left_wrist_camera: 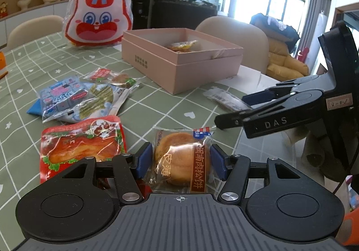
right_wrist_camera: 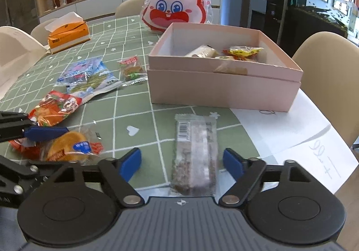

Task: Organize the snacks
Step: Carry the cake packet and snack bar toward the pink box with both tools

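My left gripper [left_wrist_camera: 180, 161] is open, its blue pads on either side of a round pastry in a clear wrapper [left_wrist_camera: 181, 161]; whether they touch it I cannot tell. The pastry also shows in the right wrist view [right_wrist_camera: 67, 146]. My right gripper [right_wrist_camera: 181, 161] is open around a long brownish snack bar [right_wrist_camera: 194, 154] lying on the table, pads apart from it. An open pink box [right_wrist_camera: 224, 91] holds several wrapped snacks [right_wrist_camera: 242, 51]. A red chicken-leg pack [left_wrist_camera: 83, 145], blue packs [left_wrist_camera: 74, 98] and a small red pack [left_wrist_camera: 112, 75] lie loose on the table.
A rabbit-face bag [left_wrist_camera: 98, 19] stands behind the box. An orange tissue box [right_wrist_camera: 68, 35] sits at the far left. White paper sheets [right_wrist_camera: 296, 134] lie at the table's right edge. Beige chairs [right_wrist_camera: 332, 67] surround the green checked tablecloth [right_wrist_camera: 134, 114].
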